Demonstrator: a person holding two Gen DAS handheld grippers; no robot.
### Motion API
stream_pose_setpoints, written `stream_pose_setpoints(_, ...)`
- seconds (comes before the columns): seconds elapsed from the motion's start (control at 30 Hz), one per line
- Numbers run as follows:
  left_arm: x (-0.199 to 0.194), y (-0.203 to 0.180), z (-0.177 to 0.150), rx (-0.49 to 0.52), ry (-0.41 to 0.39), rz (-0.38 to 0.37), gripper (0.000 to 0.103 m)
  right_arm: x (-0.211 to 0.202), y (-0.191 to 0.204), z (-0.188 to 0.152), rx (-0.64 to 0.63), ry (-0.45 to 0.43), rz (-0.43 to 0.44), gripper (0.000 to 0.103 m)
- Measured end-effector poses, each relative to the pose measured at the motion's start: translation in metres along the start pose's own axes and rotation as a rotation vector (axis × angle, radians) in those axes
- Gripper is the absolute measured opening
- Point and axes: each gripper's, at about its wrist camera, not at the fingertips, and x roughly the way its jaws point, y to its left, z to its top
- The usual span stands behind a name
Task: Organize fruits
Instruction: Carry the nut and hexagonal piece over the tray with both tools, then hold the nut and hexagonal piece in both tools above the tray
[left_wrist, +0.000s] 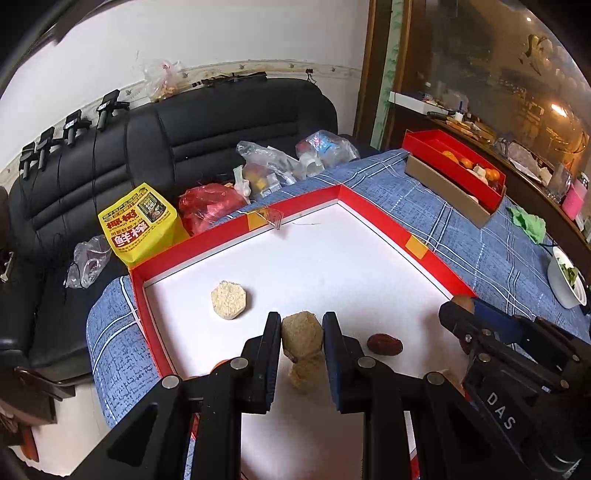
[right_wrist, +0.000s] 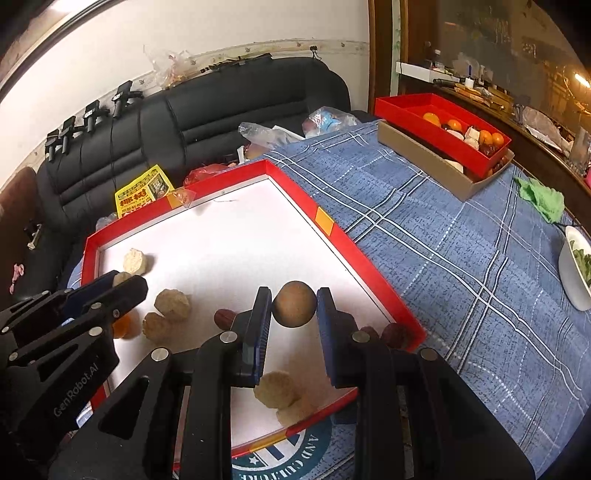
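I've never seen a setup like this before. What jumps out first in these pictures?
Two black grippers over a big red-rimmed white tray: the left gripper pinches a crumbly beige cake, the right gripper a round brown fruit. Far right on the blue plaid cloth, a smaller red box holds oranges.

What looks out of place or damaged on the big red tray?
A crumpled piece of clear tape hangs loose from the far wall of the red tray, beside an orange patch. It seems half peeled off. Nothing looks spilled.
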Motion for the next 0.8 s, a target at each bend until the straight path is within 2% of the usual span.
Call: stream_pose_setpoints(0.8, 0.011, 0.003, 0.005, 0.002, 0.011, 0.013, 0.021, 0.016, 0.0, 0.005, 0.007, 0.026, -0.019, 0.024)
